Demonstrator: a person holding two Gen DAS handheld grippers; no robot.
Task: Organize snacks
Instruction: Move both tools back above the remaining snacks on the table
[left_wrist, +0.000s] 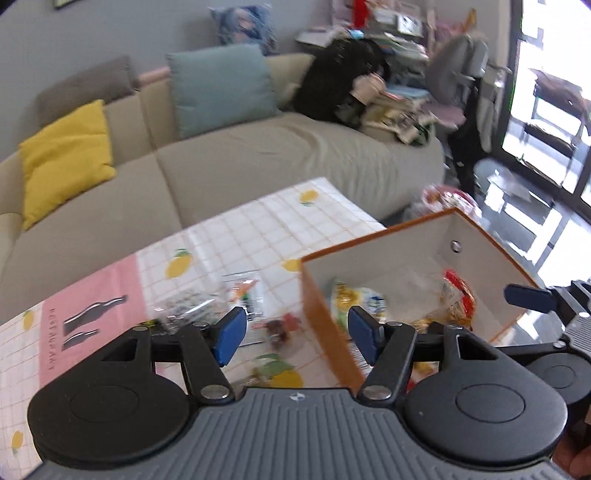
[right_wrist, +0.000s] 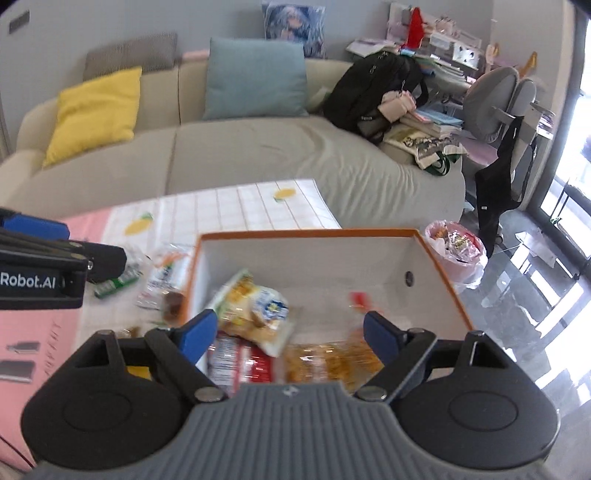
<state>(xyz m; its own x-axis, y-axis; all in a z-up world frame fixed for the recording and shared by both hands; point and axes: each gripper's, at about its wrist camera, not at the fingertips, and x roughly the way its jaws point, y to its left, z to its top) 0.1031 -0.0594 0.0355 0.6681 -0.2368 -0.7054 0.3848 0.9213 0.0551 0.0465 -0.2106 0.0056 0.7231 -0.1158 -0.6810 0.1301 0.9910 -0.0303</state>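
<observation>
An orange-rimmed white box (right_wrist: 306, 234) stands on the table's right end and holds several snack packets: a yellow-and-white bag (right_wrist: 255, 308), a red-and-white packet (right_wrist: 236, 363) and an orange snack bag (right_wrist: 325, 362). It also shows in the left wrist view (left_wrist: 402, 266). Loose packets (left_wrist: 243, 295) lie on the lemon-print tablecloth (left_wrist: 258, 229) left of the box. My left gripper (left_wrist: 295, 334) is open and empty, straddling the box's left wall. My right gripper (right_wrist: 290, 336) is open and empty above the box's contents.
A beige sofa (right_wrist: 258, 155) with yellow and teal cushions lies behind the table. A black backpack (right_wrist: 373, 88) and papers sit on its right end. A pink-lined bin (right_wrist: 456, 247) stands on the floor right of the box. A grey chair (right_wrist: 498, 99) is beyond.
</observation>
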